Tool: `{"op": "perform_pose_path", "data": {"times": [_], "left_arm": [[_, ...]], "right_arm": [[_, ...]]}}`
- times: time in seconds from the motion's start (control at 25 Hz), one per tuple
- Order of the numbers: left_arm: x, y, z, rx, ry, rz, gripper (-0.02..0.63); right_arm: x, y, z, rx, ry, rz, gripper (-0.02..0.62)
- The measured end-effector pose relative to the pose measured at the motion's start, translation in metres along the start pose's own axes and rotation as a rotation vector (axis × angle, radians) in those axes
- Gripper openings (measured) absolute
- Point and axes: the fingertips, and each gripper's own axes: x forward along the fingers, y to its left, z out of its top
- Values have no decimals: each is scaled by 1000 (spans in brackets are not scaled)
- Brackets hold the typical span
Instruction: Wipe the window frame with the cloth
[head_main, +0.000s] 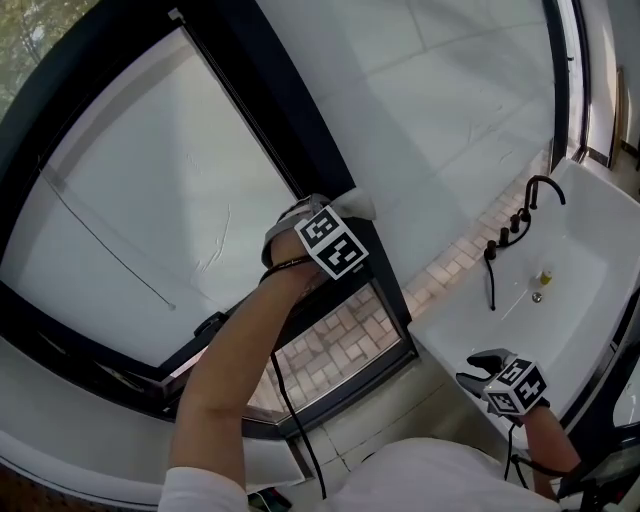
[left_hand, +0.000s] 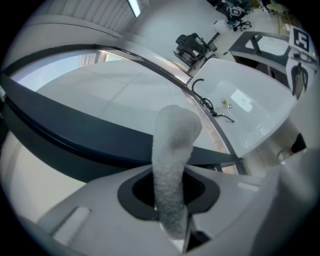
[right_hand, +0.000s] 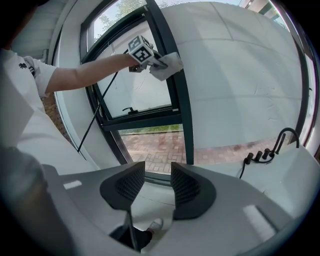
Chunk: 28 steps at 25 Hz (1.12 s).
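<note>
A white cloth (head_main: 357, 205) is pressed against the dark upright bar of the window frame (head_main: 268, 110), about halfway up. My left gripper (head_main: 338, 212) is shut on it, with the marker cube facing the head camera. In the left gripper view the cloth (left_hand: 172, 150) sticks up from between the jaws, with the dark frame bar (left_hand: 65, 130) just behind it. My right gripper (head_main: 476, 368) hangs low by the sink, well away from the window. Its jaws stand open with nothing between them (right_hand: 153, 175). The right gripper view shows the cloth (right_hand: 168, 64) on the frame (right_hand: 186, 120).
A white sink (head_main: 585, 240) with a black faucet (head_main: 540, 190) stands to the right, below a white tiled wall. A black window handle (head_main: 210, 325) sits on the lower frame. A black cable (head_main: 290, 400) hangs from my left arm. Brick paving shows through the lower pane.
</note>
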Motion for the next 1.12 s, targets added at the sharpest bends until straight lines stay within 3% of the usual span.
{"op": "perform_pose_path", "data": {"times": [0.48,0.72,0.92,1.0,1.12], "left_arm": [[-99,180,47,0,-18,118,95],[-150,265,65,-55,-33,207,95],[-193,340,85,-39,-66,327,95],[-204,354,84,-62,-32,317,95],[-227,382,89,-56,4,366,95]], "right_arm": [[13,9,5,-22,1,34,164],[17,9,0,-6,9,36,164],[20,3,10,3,-12,26,164],[21,1,11,6,-11,23,164],[20,3,12,13,-16,22,164]]}}
